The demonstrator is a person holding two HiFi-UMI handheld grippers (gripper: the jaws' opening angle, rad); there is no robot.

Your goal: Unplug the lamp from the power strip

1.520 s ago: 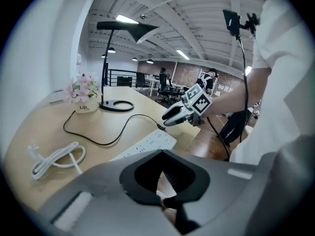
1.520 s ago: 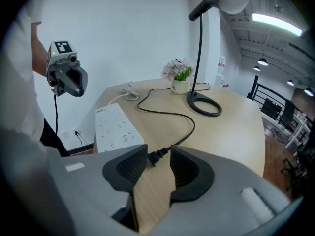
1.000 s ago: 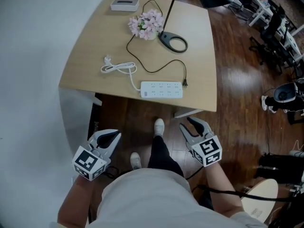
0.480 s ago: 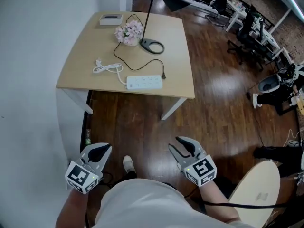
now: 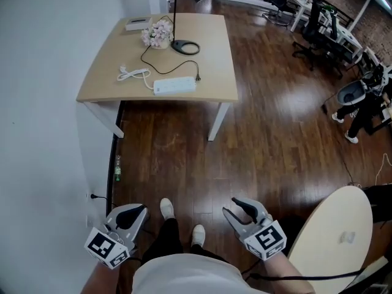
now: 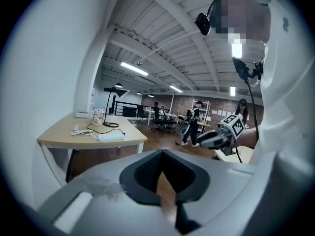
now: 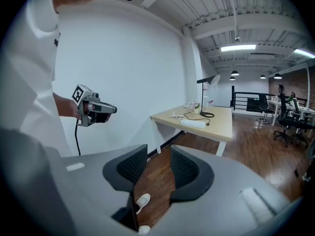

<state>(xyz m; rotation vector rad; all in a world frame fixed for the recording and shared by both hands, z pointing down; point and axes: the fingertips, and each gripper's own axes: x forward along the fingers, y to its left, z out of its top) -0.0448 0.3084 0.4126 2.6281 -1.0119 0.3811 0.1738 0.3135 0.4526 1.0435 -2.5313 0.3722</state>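
The white power strip (image 5: 174, 86) lies near the front edge of the wooden table (image 5: 104, 60), far ahead of me. The black lamp (image 5: 185, 46) stands behind it; its cord ends in a plug (image 5: 198, 77) lying on the tabletop at the strip's right end, not in a top socket. Both grippers hang low beside the person's body, far from the table. The left gripper (image 5: 130, 214) (image 6: 162, 152) is shut and empty. The right gripper (image 5: 240, 211) (image 7: 158, 149) is open and empty. The strip (image 7: 193, 123) (image 6: 110, 137) shows small in both gripper views.
On the table also sit pink flowers (image 5: 156, 34), a white box (image 5: 138, 23) and the strip's coiled white cord (image 5: 131, 73). A white wall runs along the left. A round pale tabletop (image 5: 334, 237) is at the lower right. Office chairs (image 5: 318, 23) and a person (image 5: 361, 112) are further right.
The person has stepped back from the table, so it now sits smaller and higher in the head view. Both grippers keep their places by the body, jaws unchanged.
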